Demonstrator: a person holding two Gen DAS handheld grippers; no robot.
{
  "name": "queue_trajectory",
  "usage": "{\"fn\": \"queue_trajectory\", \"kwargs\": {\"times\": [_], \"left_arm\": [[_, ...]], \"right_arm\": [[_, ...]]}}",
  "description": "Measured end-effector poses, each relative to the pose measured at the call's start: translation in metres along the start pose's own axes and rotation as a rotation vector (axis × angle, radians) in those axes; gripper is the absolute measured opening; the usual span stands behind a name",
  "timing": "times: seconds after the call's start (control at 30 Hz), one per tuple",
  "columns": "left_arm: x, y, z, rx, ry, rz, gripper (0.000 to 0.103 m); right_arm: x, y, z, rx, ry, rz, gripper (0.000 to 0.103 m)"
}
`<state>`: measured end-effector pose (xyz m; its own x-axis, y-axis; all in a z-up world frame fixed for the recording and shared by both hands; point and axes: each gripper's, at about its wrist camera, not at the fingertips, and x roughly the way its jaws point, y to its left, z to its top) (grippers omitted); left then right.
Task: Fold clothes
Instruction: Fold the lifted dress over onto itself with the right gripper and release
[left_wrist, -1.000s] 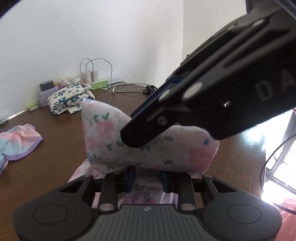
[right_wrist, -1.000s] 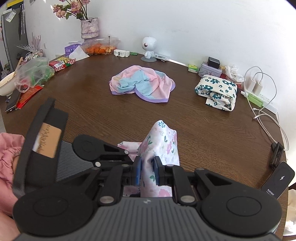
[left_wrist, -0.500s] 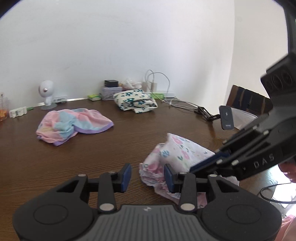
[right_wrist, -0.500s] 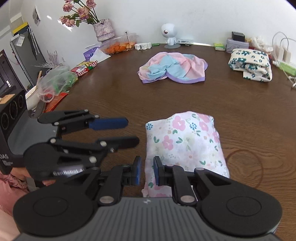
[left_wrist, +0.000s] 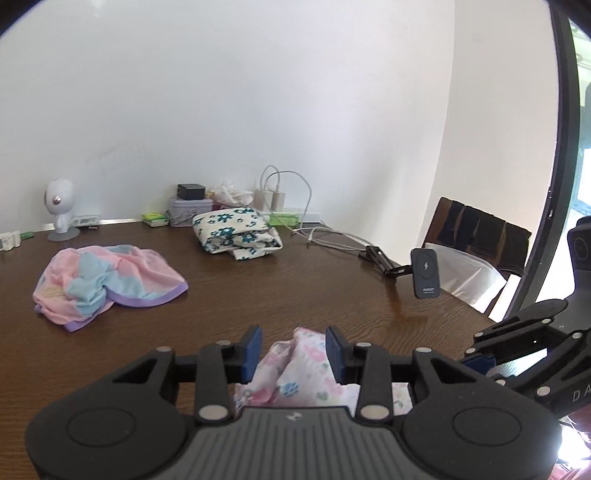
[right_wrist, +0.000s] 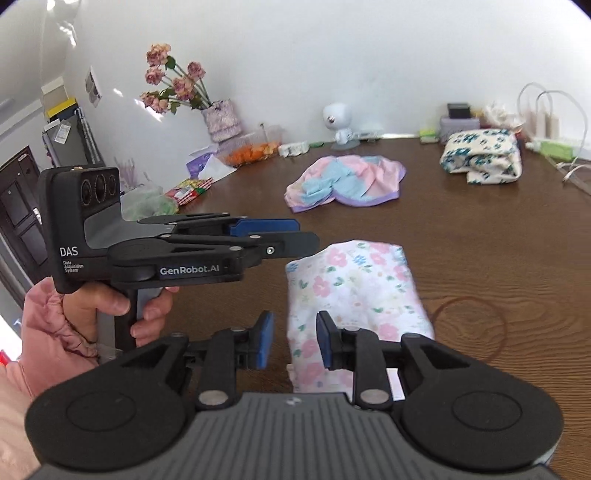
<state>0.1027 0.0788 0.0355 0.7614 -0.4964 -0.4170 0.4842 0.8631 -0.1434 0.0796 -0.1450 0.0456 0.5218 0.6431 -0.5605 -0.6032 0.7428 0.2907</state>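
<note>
Right tool (right_wrist: 294, 339) opening, folded floral garment (right_wrist: 354, 291) between jaws, unpinched

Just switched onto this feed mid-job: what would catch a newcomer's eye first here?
Nearest the cameras, a folded pink-flowered cloth lies on the dark wooden table, with the right gripper opening over its near edge. The left gripper, in a pink-sleeved hand, hangs beside it. Farther back lie a crumpled pastel garment and a folded blue-flowered bundle.

pink-flowered white garment (right_wrist: 354, 284); dark brown table (right_wrist: 498, 251)
</note>
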Motion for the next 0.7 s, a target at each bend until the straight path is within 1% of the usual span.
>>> {"fn": "queue_trajectory", "kwargs": {"times": [0.07, 0.1, 0.17, 0.2, 0.27, 0.33, 0.47, 0.53, 0.7], "left_arm": [[0.007, -0.013, 0.004, 0.045, -0.002, -0.018, 0.032], [0.011, -0.018, 0.005, 0.068, 0.006, -0.026, 0.03], [0.022, -0.026, 0.002, 0.098, 0.05, -0.025, 0.019], [0.028, -0.026, -0.002, 0.107, 0.077, -0.008, 0.01], [0.038, -0.025, -0.012, 0.113, 0.13, 0.024, 0.009], [0.044, -0.013, -0.02, 0.074, 0.162, 0.05, 0.009], [0.054, 0.007, -0.032, 0.018, 0.21, 0.089, 0.009], [0.059, 0.009, -0.036, 0.012, 0.226, 0.089, 0.009], [0.067, 0.006, -0.036, 0.037, 0.245, 0.103, 0.008]], "right_arm": [[-0.01, -0.009, -0.002, -0.011, -0.03, -0.074, 0.027], [-0.007, -0.013, -0.004, -0.009, -0.031, -0.092, 0.028], [0.004, -0.022, -0.007, -0.008, -0.021, -0.108, 0.028], [0.011, -0.022, -0.01, -0.015, -0.01, -0.111, 0.028], [0.025, -0.019, -0.017, -0.057, 0.018, -0.124, 0.028], [0.036, -0.015, -0.024, -0.097, 0.039, -0.132, 0.028], [0.05, -0.008, -0.033, -0.13, 0.06, -0.142, 0.028], [0.052, -0.007, -0.036, -0.136, 0.061, -0.145, 0.028], [0.053, -0.006, -0.039, -0.154, 0.051, -0.142, 0.028]]}}
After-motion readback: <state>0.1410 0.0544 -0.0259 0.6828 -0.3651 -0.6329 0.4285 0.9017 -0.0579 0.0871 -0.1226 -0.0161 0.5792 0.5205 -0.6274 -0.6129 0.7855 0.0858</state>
